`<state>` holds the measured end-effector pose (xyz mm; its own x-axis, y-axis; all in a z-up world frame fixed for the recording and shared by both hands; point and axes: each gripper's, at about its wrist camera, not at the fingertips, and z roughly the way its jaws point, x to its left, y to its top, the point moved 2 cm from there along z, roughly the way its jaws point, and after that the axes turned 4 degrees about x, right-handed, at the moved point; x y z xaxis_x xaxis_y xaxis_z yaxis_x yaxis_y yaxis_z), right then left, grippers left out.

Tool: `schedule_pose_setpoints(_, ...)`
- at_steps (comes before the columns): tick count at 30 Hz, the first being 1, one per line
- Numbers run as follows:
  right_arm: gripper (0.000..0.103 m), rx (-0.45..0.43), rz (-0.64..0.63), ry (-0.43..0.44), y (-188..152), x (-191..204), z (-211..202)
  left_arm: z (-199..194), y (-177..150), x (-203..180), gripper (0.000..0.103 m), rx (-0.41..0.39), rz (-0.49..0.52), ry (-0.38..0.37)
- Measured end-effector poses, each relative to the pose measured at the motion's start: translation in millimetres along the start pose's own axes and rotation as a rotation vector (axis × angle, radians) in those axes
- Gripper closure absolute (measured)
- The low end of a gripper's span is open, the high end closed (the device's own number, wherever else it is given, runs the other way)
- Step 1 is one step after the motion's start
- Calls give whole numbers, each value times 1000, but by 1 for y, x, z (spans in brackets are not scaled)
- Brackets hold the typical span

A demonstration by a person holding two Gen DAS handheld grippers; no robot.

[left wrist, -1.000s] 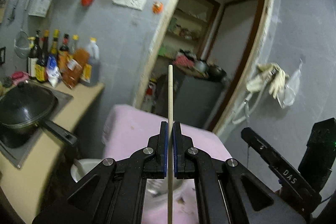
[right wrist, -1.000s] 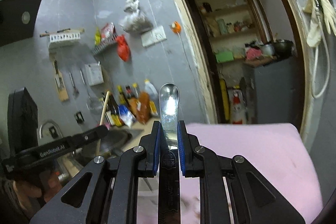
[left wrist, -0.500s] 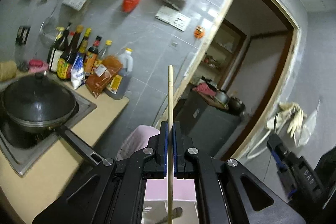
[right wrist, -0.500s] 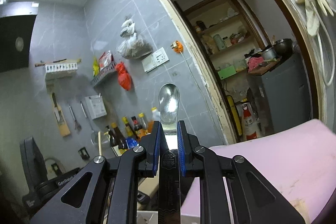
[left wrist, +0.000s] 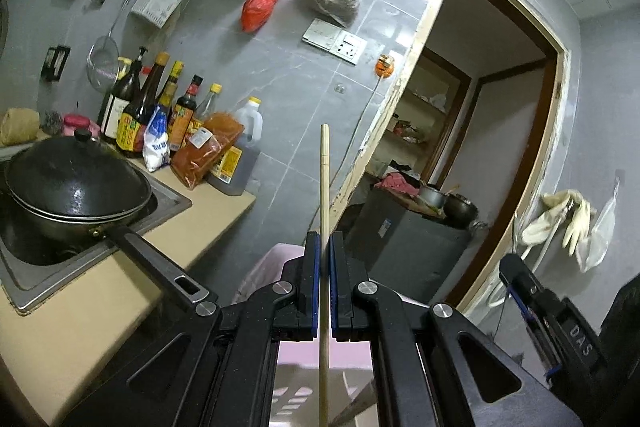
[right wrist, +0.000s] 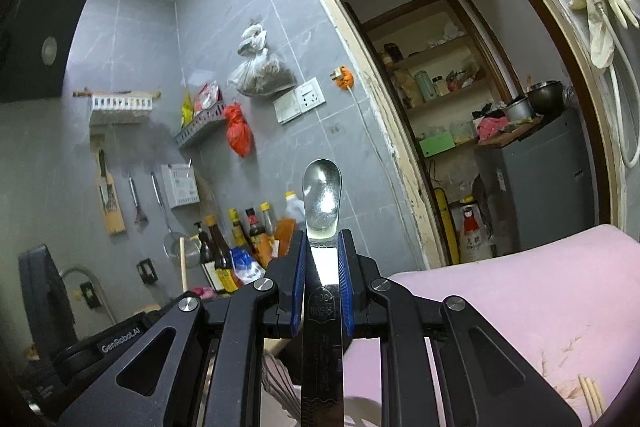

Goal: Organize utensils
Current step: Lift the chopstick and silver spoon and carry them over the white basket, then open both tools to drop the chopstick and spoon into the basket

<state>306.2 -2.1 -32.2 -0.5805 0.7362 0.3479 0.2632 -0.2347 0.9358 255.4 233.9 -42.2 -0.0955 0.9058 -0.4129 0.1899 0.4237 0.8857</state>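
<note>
My left gripper [left wrist: 324, 243] is shut on a wooden chopstick [left wrist: 325, 183] that stands straight up between the blue pads, raised high and pointed at the grey tiled wall. My right gripper [right wrist: 322, 243] is shut on a steel spoon [right wrist: 321, 199], bowl up, also raised. The right gripper [left wrist: 560, 323] shows at the lower right of the left wrist view. The left gripper [right wrist: 100, 343] shows at the lower left of the right wrist view, with its chopstick [right wrist: 183, 263]. Loose chopsticks [right wrist: 591, 397] lie on the pink cloth [right wrist: 520, 291].
A black wok with lid [left wrist: 72, 187] sits on the stove at left, its handle [left wrist: 160, 267] reaching toward my left gripper. Sauce bottles [left wrist: 176, 123] line the counter by the wall. A doorway [right wrist: 460, 107] opens to a pantry. Gloves [left wrist: 560, 219] hang at right.
Both grippers have tilted upward and risen, so the pink table has dropped low in both views. Each keeps its hold on its utensil.
</note>
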Motion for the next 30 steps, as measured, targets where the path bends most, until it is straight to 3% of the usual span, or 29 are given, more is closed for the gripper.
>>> schedule_pose_setpoints(9, 90, 22, -37, -19, -12, 5, 2, 0, -12, -4, 101, 33, 62, 20)
schedule_pose_setpoints(20, 88, 64, -29, -26, -13, 7, -16, -6, -19, -9, 99, 151, 94, -21)
schedule_pose_setpoints(24, 77, 49, -26, -38, 3, 8, -29, -13, -13, -19, 76, 175, 107, -42)
schedule_pose_setpoints(27, 75, 50, -31, -56, 18, 6, -41, -19, -6, -35, 74, 190, 138, -52)
schedule_pose_setpoints(28, 69, 51, -29, -63, 24, 5, -45, -20, -4, -40, 70, 196, 147, -52)
schedule_pose_setpoints(30, 54, 48, -27, -77, 33, 2, -55, -24, 3, -53, 53, 199, 154, -57)
